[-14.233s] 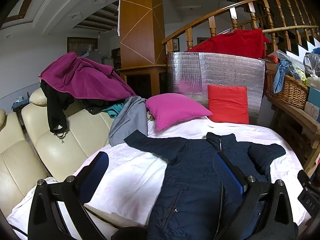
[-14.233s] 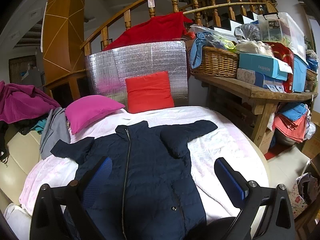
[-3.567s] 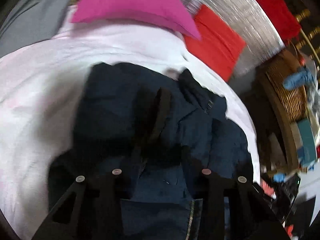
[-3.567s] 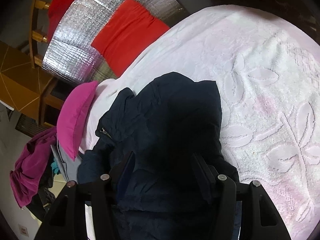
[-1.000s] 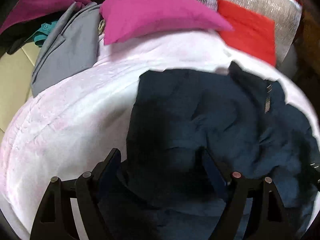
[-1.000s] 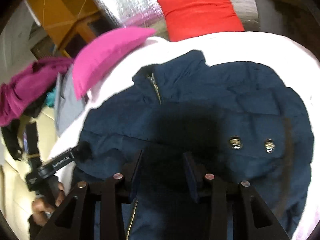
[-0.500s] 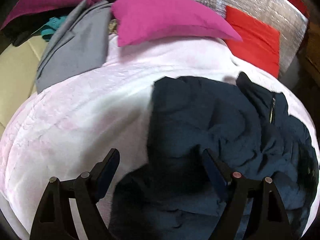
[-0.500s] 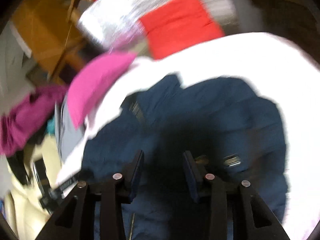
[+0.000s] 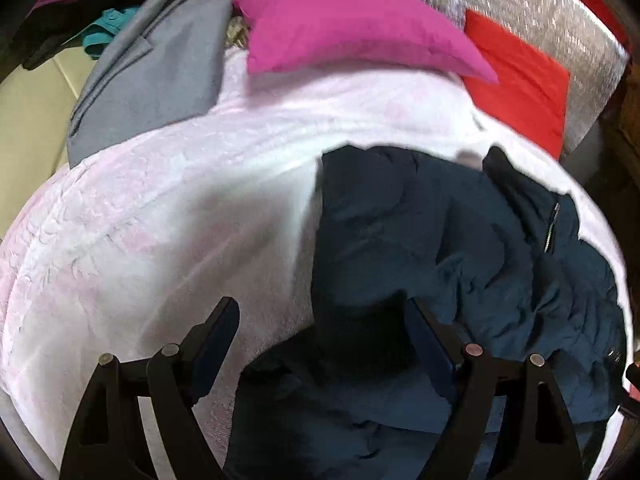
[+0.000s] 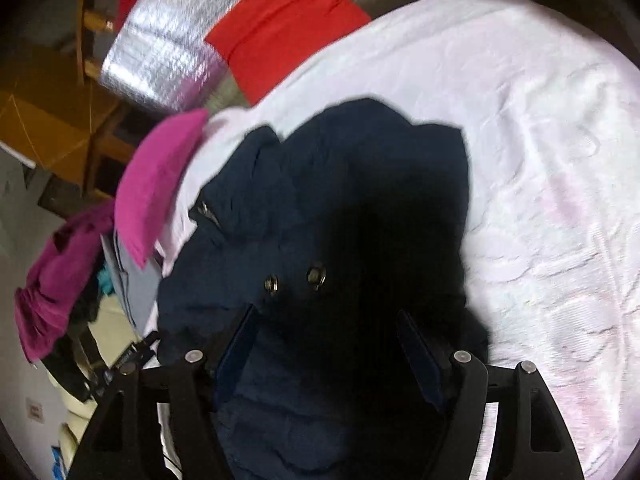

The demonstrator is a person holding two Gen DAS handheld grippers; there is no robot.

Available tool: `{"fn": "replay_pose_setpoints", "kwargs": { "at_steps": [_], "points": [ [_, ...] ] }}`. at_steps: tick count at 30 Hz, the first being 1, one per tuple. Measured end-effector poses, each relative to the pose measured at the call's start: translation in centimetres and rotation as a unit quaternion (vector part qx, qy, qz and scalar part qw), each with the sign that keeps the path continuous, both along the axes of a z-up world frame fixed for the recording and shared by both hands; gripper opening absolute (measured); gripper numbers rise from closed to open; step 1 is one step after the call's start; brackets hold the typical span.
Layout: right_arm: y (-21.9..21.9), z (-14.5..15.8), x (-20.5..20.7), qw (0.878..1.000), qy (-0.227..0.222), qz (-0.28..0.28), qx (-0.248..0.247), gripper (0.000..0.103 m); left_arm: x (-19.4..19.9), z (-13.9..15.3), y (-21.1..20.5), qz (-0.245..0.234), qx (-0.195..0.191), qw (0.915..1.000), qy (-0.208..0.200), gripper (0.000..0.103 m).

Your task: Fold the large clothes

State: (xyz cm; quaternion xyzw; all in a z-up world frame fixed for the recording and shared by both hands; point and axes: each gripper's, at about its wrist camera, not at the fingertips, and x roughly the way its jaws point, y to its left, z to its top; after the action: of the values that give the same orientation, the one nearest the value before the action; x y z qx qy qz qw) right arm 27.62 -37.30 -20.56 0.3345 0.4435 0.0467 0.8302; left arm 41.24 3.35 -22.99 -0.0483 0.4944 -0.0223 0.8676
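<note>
We have the sides of the blue coat [image 10: 360, 184] folded in on the white bed cover [image 10: 540, 160]. Our left gripper [image 9: 320, 344] is wide and holds nothing; our right gripper [image 10: 326, 344] is opening over the coat, not pinching it. We think the bottom fold is left.

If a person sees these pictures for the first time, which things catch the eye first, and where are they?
First, the dark navy jacket, partly folded and rumpled, lying on the pale pink bedspread. Beyond it, a bright magenta pillow lies at the far edge, with a red cushion leaning on a silver foil panel beside it.
</note>
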Motion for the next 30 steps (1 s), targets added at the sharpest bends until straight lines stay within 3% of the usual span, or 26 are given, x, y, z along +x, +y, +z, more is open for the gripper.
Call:
{"fn": "replay_pose_setpoints", "kwargs": {
  "at_steps": [2,4,7,10,11,14,17,18,20,22,27,29,30],
  "points": [
    [1.9,-0.7,0.5,1.0,0.009,0.026,-0.009,0.041,0.1,-0.7,-0.6,-0.006,0.012,0.9999,0.008,0.085],
    [3.7,-1.0,1.0,0.998,0.013,0.038,-0.055,0.032,0.0,-0.8,-1.1,-0.012,0.025,0.9996,0.009,0.085],
    [4.6,1.1,0.2,0.993,-0.034,0.021,-0.114,0.017,-0.1,-0.5,-1.3,-0.012,0.034,0.9994,0.001,0.085],
    [4.6,3.1,-0.7,0.98,-0.074,-0.016,-0.184,0.016,-0.3,0.0,-1.2,-0.01,0.041,0.9991,-0.007,0.085],
    [4.5,2.8,-0.6,0.98,-0.068,-0.022,-0.185,0.016,-0.4,0.1,-1.4,-0.01,0.05,0.9986,-0.013,0.085],
    [4.4,-0.7,1.1,0.985,0.007,-0.01,-0.174,0.017,-0.6,0.4,-2.3,-0.018,0.088,0.9954,-0.034,0.085],
    [4.2,-0.3,1.0,0.984,0.009,-0.007,-0.176,0.021,-1.1,0.8,-3.3,-0.027,0.134,0.989,-0.057,0.085],
    [4.2,0.1,0.9,0.984,0.01,-0.008,-0.18,0.025,-1.2,0.9,-3.5,-0.03,0.147,0.9864,-0.067,0.085],
    [3.7,1.0,0.0,0.983,0.001,-0.017,-0.183,0.055,-1.6,1.3,-3.9,-0.037,0.159,0.9832,-0.082,0.085],
    [3.2,2.3,-0.9,0.979,-0.017,-0.036,-0.199,0.064,-1.8,1.7,-4.0,-0.044,0.158,0.9819,-0.094,0.085],
    [2.7,4.8,-2.8,0.972,-0.084,-0.064,-0.212,0.062,-2.2,2.3,-4.3,-0.064,0.139,0.9821,-0.109,0.085],
    [4.3,5.2,-2.3,0.97,-0.1,-0.044,-0.216,0.047,-2.3,2.2,-4.6,-0.074,0.134,0.9827,-0.105,0.085],
    [5.2,5.2,-2.2,0.969,-0.105,-0.031,-0.223,0.047,-2.3,2.1,-4.8,-0.077,0.129,0.9834,-0.102,0.085]
  ]
}}
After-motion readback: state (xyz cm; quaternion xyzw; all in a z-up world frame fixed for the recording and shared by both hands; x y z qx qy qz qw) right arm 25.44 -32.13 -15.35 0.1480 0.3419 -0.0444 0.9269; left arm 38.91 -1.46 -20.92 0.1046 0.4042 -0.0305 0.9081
